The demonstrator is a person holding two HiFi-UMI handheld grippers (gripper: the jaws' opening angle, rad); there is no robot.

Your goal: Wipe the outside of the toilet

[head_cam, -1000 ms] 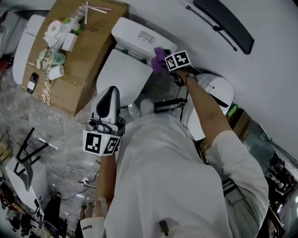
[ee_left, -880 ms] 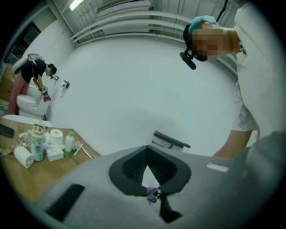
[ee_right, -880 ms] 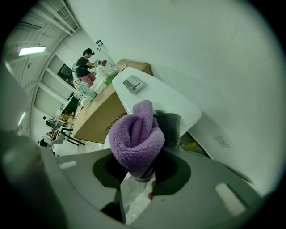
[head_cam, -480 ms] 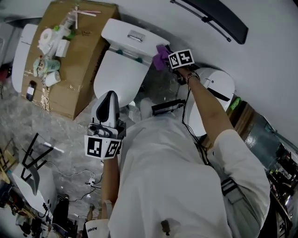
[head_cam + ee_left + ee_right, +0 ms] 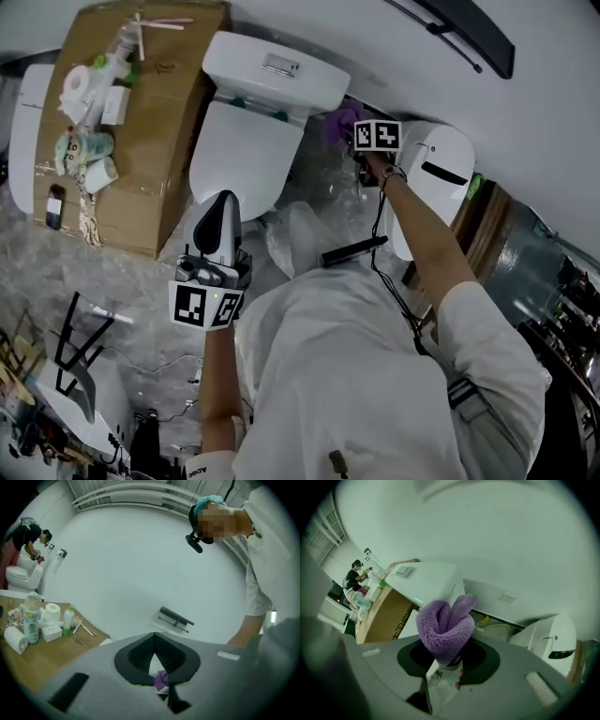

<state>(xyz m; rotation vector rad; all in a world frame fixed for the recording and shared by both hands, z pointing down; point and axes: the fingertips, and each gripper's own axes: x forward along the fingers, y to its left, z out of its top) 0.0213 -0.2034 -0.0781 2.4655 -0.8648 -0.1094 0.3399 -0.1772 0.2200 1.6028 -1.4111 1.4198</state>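
A purple cloth (image 5: 445,625) is clamped in the right gripper (image 5: 449,660) just beside the toilet tank's (image 5: 277,70) right end; the left gripper (image 5: 223,204) is held closed, empty.

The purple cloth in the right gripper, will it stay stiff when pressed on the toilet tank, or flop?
Probably floppy: the purple cloth bulges in soft folds above the right gripper pinching it. Its fluffy pile looks light and grippy, so it should squash against the tank.

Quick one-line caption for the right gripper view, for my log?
Right gripper shut on a folded purple cloth, held close to the white toilet tank.
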